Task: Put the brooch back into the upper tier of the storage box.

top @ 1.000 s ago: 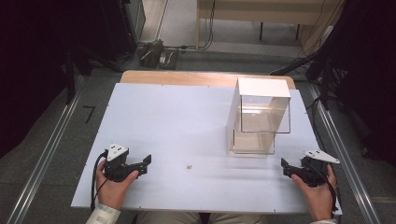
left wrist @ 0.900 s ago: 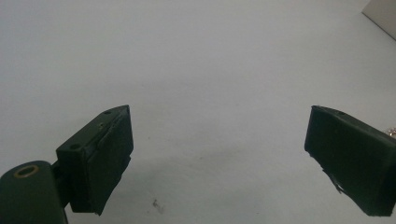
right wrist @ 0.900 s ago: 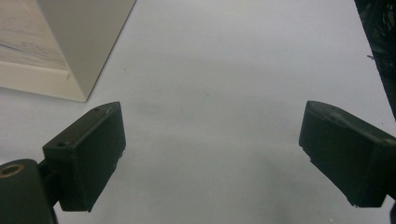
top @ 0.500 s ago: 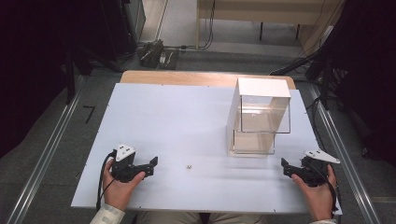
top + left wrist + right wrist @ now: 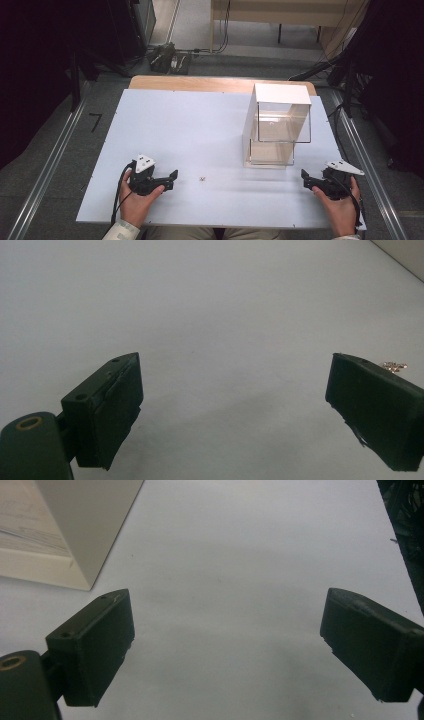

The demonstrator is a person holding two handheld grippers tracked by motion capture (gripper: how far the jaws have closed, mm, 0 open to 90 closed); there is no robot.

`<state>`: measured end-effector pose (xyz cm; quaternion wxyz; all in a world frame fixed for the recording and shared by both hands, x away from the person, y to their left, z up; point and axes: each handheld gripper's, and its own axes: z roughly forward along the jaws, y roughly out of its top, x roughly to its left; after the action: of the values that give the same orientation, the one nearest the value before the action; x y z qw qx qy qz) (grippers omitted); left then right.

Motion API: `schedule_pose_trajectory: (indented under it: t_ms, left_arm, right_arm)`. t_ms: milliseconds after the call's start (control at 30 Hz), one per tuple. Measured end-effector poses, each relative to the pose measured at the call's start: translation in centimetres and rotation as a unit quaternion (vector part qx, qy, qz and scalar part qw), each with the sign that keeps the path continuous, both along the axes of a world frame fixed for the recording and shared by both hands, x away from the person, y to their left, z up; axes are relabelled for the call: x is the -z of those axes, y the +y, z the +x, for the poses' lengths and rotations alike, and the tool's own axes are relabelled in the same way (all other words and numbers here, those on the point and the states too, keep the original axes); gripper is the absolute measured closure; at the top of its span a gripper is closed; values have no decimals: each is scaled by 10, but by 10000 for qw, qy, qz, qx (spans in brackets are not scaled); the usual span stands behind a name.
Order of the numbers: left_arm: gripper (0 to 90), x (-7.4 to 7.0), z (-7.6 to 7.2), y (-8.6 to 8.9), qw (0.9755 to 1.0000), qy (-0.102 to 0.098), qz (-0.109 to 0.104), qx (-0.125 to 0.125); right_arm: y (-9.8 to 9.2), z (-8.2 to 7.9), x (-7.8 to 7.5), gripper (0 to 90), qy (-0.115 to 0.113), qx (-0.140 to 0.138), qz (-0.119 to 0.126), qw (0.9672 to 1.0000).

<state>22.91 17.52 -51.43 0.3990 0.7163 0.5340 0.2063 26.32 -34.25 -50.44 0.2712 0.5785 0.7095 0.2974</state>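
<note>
A tiny gold-coloured item [image 5: 202, 179], perhaps a bit of chain, lies on the white table [image 5: 200, 125] near the front middle. It also appears beside the right jaw in the left gripper view as a small gold item [image 5: 395, 365]. My left gripper [image 5: 171, 181] rests on the table just left of it, jaws open and empty [image 5: 235, 375]. A clear box with a white top [image 5: 277, 125] stands at the right. My right gripper [image 5: 305, 179] sits open in front of the box's right corner, nothing between its jaws [image 5: 225, 605].
The box's cream base corner [image 5: 75, 530] lies ahead and left of the right gripper. The table's right edge [image 5: 395, 525] drops to dark floor with cables. A wooden strip [image 5: 220, 82] runs along the table's far edge.
My left gripper has slid rightward along the table toward the tiny gold item. The right gripper has stayed where it was.
</note>
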Motion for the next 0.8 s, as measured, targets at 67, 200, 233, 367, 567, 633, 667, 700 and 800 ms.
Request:
schedule_pose_trajectory:
  t_ms: [67, 200, 233, 367, 567, 633, 667, 700, 800]
  left_arm:
    - [97, 1, 0, -3, 10000, 5, 12, 43]
    - [102, 2, 1, -8, 9999, -9, 27, 127]
    - [125, 2, 1, -9, 9999, -22, 27, 130]
    - [127, 2, 1, -14, 9998, -31, 22, 201]
    - [133, 2, 1, -19, 9996, -8, 42, 290]
    - [141, 2, 1, -20, 9996, -3, 21, 297]
    - [145, 2, 1, -20, 9995, -11, 4, 324]
    - [149, 2, 1, -20, 9994, -16, 9, 337]
    - [160, 2, 2, -24, 9992, -28, -20, 397]
  right_arm:
    - [0, 0, 0, 56, -1, -1, 1, 10000]
    - [0, 0, 0, 57, 4, 11, 14, 10000]
    - [0, 0, 0, 57, 6, 12, 13, 10000]
    - [0, 0, 0, 57, 9, 14, 10, 10000]
    - [0, 0, 0, 57, 16, 21, 16, 10000]
    - [0, 0, 0, 57, 16, 20, 11, 10000]
    - [0, 0, 0, 57, 14, 17, 11, 10000]
    - [0, 0, 0, 57, 17, 26, 11, 10000]
    - [0, 0, 0, 57, 17, 20, 4, 10000]
